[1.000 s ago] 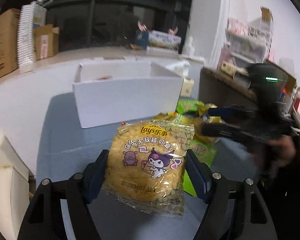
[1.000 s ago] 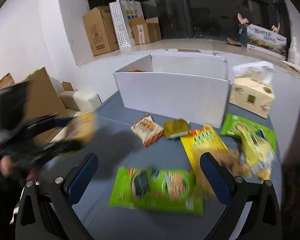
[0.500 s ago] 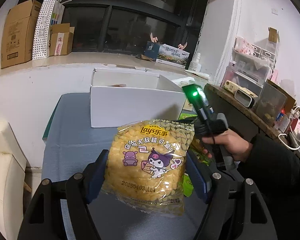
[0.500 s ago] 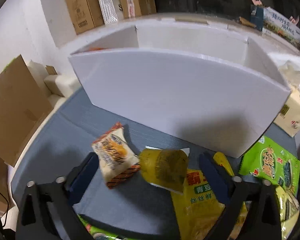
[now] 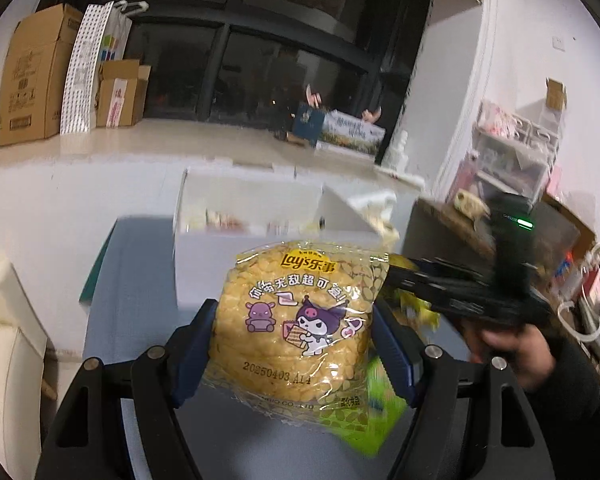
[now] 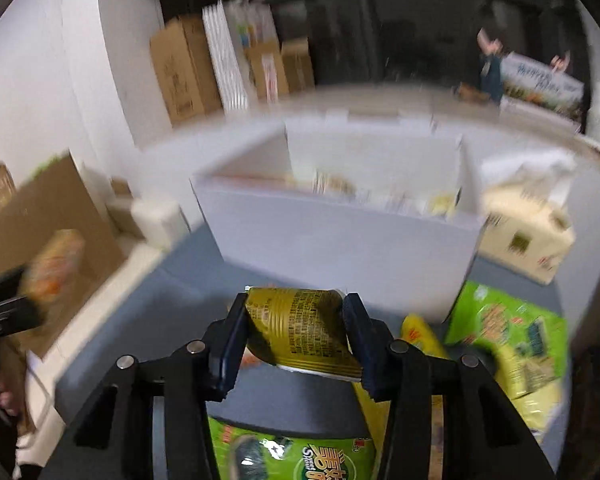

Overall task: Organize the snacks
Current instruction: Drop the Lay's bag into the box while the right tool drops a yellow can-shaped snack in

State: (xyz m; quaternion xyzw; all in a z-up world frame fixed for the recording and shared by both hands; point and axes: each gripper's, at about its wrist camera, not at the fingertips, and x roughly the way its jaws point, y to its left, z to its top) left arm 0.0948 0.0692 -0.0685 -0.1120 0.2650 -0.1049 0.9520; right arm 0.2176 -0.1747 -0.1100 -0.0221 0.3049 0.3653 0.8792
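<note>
My right tool [image 6: 296, 336] has just closed on the gold packet [image 6: 300, 330], my left tool [image 5: 292, 344] grips the chips [image 5: 296, 320]; the box [image 6: 340, 236] sits straight ahead of both, right nearer

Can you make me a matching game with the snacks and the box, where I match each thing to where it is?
Things:
1. yellow Lay's bag
2. small gold packet
3. white box
4. green seaweed bag

Places:
A. standing on the blue-grey table, behind the snacks
B. squeezed in the left tool
C. lying flat on the table, under the right tool
D. squeezed in the right tool

Right pairs: 1-B, 2-D, 3-A, 4-C
</note>
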